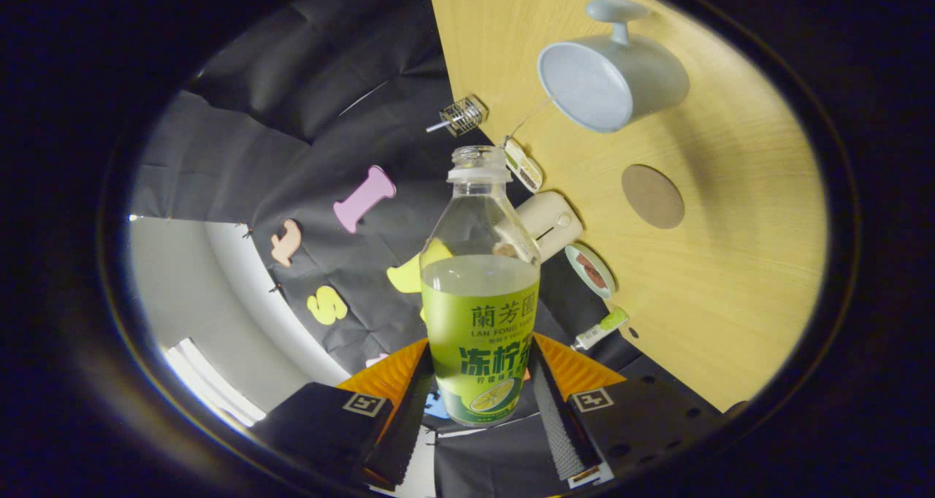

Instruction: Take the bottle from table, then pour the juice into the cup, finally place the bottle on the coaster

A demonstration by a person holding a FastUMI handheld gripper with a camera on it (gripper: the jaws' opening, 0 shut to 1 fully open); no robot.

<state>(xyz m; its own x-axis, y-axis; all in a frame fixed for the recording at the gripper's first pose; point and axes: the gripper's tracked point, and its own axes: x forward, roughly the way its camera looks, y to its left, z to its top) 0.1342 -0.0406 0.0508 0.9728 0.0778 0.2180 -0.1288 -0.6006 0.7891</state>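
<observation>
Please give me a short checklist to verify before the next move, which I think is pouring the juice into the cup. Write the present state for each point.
1. Grip: the gripper has both fingers pressed on the clear plastic bottle with the green label: ok.
2. Bottle mouth: the cap is off and the neck is open: ok.
3. Juice: the liquid level stands above the label, so there is juice to pour: ok.
4. Pale grey cup with a handle: it looks empty, with its opening free: ok.
5. Mouth over the cup: the bottle is apart from the cup: not ok.
6. Round brown coaster on the light wooden table: nothing lies on it: ok.
</observation>
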